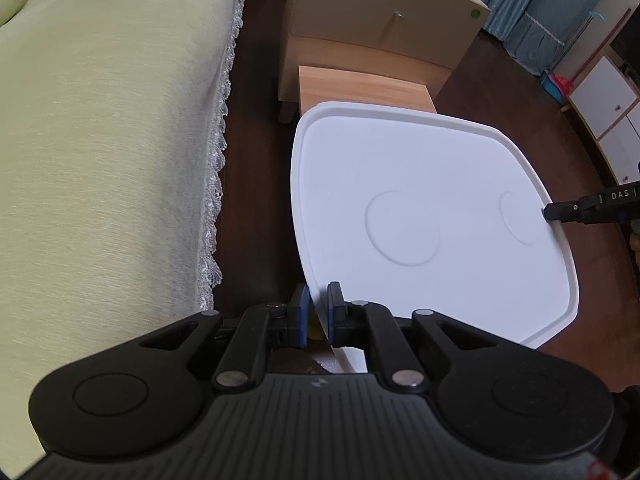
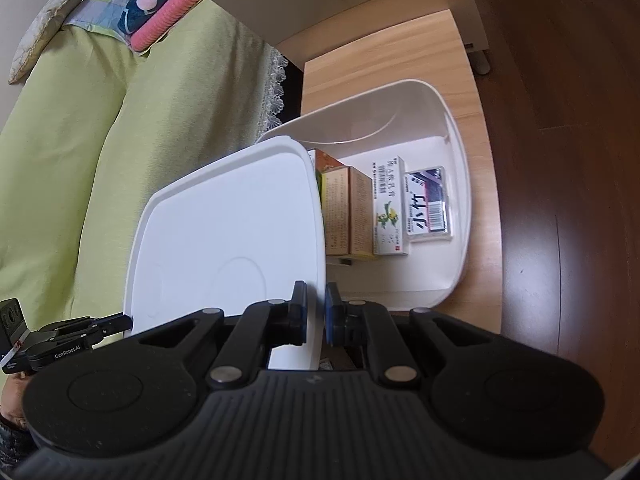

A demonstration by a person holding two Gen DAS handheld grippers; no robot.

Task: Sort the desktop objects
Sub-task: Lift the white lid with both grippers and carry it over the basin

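A white lid [image 1: 420,208] with two round recesses is held tilted above an open white storage box [image 2: 456,184]. My left gripper [image 1: 317,294] is shut on the lid's near edge. My right gripper [image 2: 316,292] is shut on the opposite edge of the lid [image 2: 224,220]. Each gripper shows in the other's view: the right gripper [image 1: 560,212] at the lid's far rim, the left gripper [image 2: 116,322] at the lower left. Inside the box lie an orange carton [image 2: 348,212], a white and green carton [image 2: 390,208] and a white and purple packet [image 2: 428,204]. The lid hides the box's left part.
The box stands on a small wooden table [image 2: 400,52]. A green-covered bed [image 1: 112,140] with a lace trim runs along the left. A pale nightstand [image 1: 380,28] stands behind the table. Dark floor [image 2: 560,160] lies to the right, with white cabinets [image 1: 608,116] beyond.
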